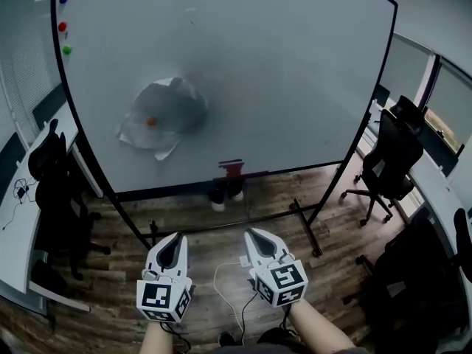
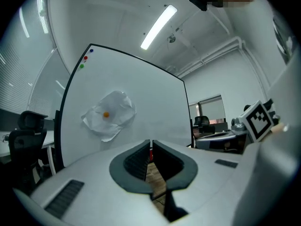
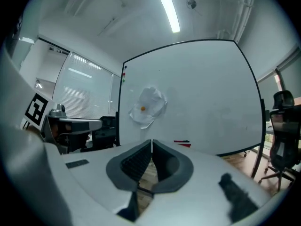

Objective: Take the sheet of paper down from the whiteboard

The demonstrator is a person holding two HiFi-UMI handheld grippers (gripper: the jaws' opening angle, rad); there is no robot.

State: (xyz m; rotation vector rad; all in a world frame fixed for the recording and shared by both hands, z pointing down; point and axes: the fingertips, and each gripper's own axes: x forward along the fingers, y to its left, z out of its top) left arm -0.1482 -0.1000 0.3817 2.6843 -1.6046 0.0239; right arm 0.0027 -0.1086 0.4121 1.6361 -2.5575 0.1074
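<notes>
A crumpled white sheet of paper [image 1: 164, 116] hangs on the whiteboard [image 1: 295, 72], pinned by an orange magnet [image 1: 151, 122]. The same sheet [image 2: 109, 114] [image 3: 148, 105] shows in both gripper views, well ahead of the jaws. My left gripper [image 1: 177, 237] and right gripper [image 1: 251, 232] are side by side at the bottom of the head view, far short of the board. Both point level at it, shut and empty, tips touching [image 2: 151, 141] [image 3: 152, 141].
Blue, red and green magnets [image 1: 63, 26] sit at the board's top left. A red eraser [image 1: 232, 168] rests on the board's tray. Office chairs [image 1: 391, 161] [image 1: 51, 168] stand on both sides, with desks [image 1: 29, 198] beyond. A white cable [image 1: 228, 271] lies on the wooden floor.
</notes>
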